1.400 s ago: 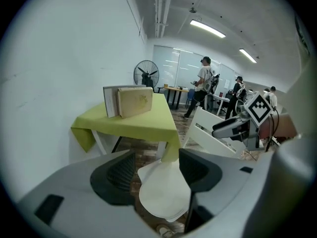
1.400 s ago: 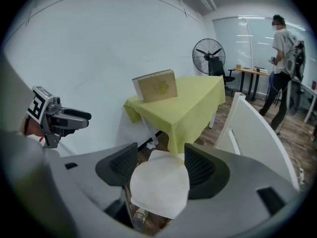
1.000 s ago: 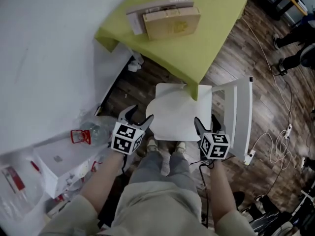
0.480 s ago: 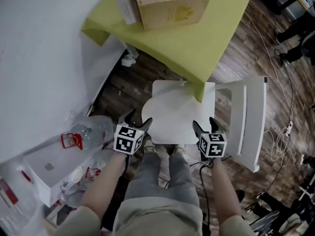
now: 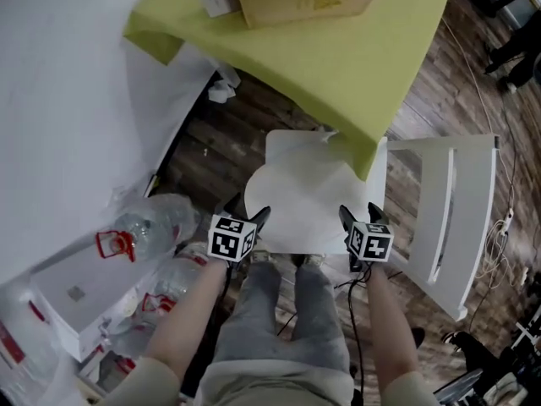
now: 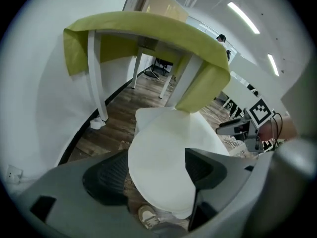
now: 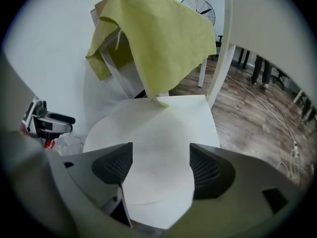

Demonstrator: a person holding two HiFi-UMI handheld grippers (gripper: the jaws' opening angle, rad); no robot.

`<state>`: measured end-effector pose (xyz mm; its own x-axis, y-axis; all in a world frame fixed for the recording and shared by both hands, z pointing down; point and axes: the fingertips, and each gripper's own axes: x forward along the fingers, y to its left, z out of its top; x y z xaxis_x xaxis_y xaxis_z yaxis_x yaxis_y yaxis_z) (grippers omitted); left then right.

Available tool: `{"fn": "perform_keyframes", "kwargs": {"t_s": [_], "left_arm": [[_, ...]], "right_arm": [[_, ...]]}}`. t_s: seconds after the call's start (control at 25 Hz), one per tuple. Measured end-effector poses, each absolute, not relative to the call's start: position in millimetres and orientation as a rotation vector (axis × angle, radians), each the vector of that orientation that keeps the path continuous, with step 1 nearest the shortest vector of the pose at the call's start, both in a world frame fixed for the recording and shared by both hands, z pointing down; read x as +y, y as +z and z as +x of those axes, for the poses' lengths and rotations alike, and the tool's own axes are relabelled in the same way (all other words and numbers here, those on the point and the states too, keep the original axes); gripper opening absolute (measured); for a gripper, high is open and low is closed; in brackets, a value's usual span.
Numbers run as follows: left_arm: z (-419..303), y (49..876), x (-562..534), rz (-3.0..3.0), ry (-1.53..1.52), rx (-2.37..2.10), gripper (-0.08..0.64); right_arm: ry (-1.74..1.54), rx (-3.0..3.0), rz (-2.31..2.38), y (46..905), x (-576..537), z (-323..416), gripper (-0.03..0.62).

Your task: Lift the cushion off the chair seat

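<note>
Probably light and floppy, the cushion (image 5: 300, 201) lies on the chair seat (image 5: 379, 194) just ahead of the left gripper (image 5: 247, 211) and right gripper (image 5: 359, 212), whose empty jaws are opening; grip its near rim.

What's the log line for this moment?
phase: pre-grasp | left gripper: fingers opening, cushion in gap, ungripped | right gripper: fingers opening, cushion in gap, ungripped | cushion: on chair seat
</note>
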<state>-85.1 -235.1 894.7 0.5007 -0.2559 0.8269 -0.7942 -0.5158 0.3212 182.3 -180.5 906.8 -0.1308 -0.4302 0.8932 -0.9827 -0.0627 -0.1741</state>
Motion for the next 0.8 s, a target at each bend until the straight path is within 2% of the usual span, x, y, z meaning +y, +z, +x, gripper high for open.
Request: {"fn": "perform_keyframes", "kwargs": {"t_s": [0.36,0.68,0.8], "left_arm": [[-90,973,-207,1.871,1.022,-0.859,0.367],[-90,1001,-200,1.784,1.011,-0.844,0.367],[-86,1001,-201,1.792,1.007,-0.827,0.343]], "right_arm": [[1.130,-1.495,1.535,967,-181,195,0.377],[1.124,-1.495,1.528,981,-182,197,0.387],[1.064,-1.507,1.563,978,-182,196,0.346]]}}
